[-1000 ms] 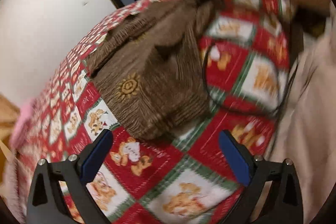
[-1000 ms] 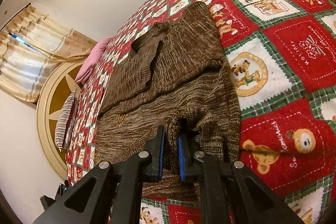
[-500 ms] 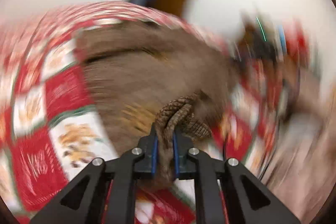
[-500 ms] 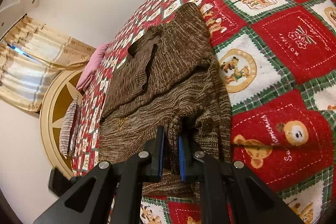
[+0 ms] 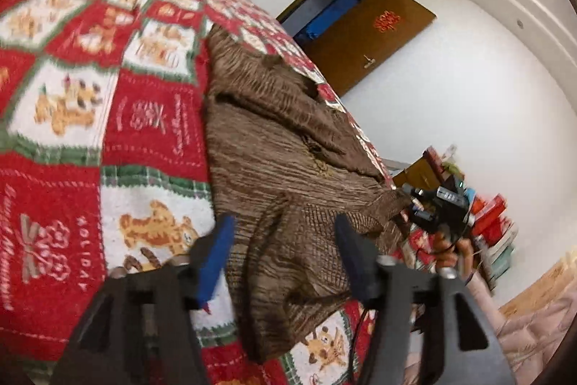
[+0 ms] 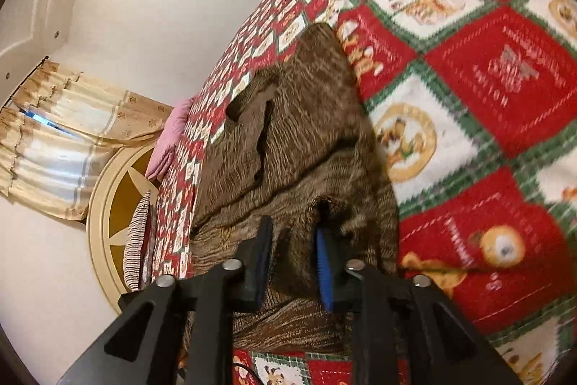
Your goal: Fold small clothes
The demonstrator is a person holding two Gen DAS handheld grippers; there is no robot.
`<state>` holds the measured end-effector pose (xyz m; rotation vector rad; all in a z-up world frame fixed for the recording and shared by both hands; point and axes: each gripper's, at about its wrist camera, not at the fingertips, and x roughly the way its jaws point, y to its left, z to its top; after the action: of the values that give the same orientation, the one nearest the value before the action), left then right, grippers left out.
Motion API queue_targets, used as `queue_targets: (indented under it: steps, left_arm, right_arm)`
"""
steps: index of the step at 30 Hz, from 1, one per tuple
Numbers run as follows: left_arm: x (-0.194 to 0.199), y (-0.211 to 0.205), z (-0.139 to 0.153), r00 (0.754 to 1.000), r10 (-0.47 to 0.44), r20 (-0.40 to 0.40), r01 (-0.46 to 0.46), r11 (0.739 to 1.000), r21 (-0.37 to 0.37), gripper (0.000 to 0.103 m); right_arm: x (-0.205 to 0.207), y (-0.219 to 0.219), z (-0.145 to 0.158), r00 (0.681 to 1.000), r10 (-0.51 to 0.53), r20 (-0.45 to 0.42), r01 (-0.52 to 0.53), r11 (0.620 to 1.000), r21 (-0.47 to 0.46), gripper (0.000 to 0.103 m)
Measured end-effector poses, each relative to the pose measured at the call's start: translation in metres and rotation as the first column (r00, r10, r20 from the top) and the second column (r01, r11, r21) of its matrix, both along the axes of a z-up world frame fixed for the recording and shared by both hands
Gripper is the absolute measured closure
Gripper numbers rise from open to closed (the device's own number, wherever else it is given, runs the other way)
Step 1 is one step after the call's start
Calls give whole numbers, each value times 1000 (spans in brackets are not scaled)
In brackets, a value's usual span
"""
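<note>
A brown knit sweater [image 5: 274, 139] lies partly folded on a red, white and green teddy-bear blanket [image 5: 72, 168]. My left gripper [image 5: 283, 222] hovers over the sweater's near hem. Its jaws are opening and the cloth lies loose between them, untouched by the pads. In the right wrist view the sweater [image 6: 299, 118] stretches away toward its dark neck opening. My right gripper [image 6: 293, 226] sits at a raised fold of the hem. Its jaws are opening, with fabric still in the narrow gap. A hand holds that right gripper [image 5: 438, 208] at the far corner of the sweater.
The blanket [image 6: 487, 78] covers a bed with a round headboard [image 6: 119, 204], a pink pillow [image 6: 173, 139] and a striped pillow [image 6: 139, 240]. A curtain [image 6: 54, 147] hangs beside it. A brown door [image 5: 364, 24] and stacked boxes [image 5: 490, 215] stand beyond the bed's edge.
The left gripper swung and rolled, closed on the sweater's hem half a second ago, and has now let it go. The right jaws, shut on the hem before, have parted.
</note>
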<state>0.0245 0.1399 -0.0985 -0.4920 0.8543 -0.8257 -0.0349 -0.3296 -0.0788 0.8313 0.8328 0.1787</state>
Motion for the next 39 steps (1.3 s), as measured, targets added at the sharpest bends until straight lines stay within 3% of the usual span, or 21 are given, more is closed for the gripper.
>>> queue_targets:
  steps: [2,6,9,11,12,14,17,20,23,26,30,33,34,37,39]
  left_arm:
    - [-1,-3,10,998,-15,61,12,999,52,35]
    - [-5,-32,22,980,-91,179,54,978,201,35]
    - [-10,-53,17,958,-178,224,95,936,339,35]
    - [-4,-70,5,955,-216,204,105,889,446,48]
    - [-3,-71,3,952,-215,215,94,881,464,52]
    - [-7,-68,8,948,-222,229,101,891,443,92]
    - [-8,-54,21,954,-171,245,71,926,369,94]
    - [12,-33,34,978,-47,201,8,982,190,95]
    - [52,-7,17,991,132,38,-134,989,67,95]
    - [71,-3,-12,981,165,-101,-162,986,37,95]
    - [57,-12,-16,988,135,-80,-133,991,28,93]
    - [50,-12,-11,990,136,-46,-135,990,38,74]
    - [49,-11,-10,990,140,-37,-139,990,30,66]
    - [46,-13,-5,990,140,-17,-140,990,-12,59]
    - [44,-15,-3,991,137,2,-137,991,7,55]
  right_arm:
    - [-3,-4,8,1000,-1,20,1,1000,2,65]
    - [-15,-4,21,998,2,64,2,998,-61,64]
    - [-27,-3,27,996,-15,88,25,993,-113,64]
    - [-33,-4,28,996,-22,89,34,991,-128,64]
    - [-35,-5,27,996,-24,88,35,991,-129,64]
    - [-38,-8,26,996,-35,77,45,990,-137,64]
    - [-43,-15,24,996,-54,68,64,987,-150,64]
    - [-45,-21,22,995,-72,70,81,987,-140,64]
    - [-46,-22,21,992,-92,83,101,988,-113,64]
    - [-47,-18,21,993,-88,83,97,988,-117,64]
    - [-46,-8,22,996,-65,56,75,976,-202,64]
    - [-43,-3,26,998,-40,53,53,958,-283,64]
    - [-42,-2,28,998,-29,58,45,955,-294,60]
    - [-38,8,35,997,12,78,18,931,-365,37]
    - [-34,21,38,995,52,86,-9,897,-441,36]
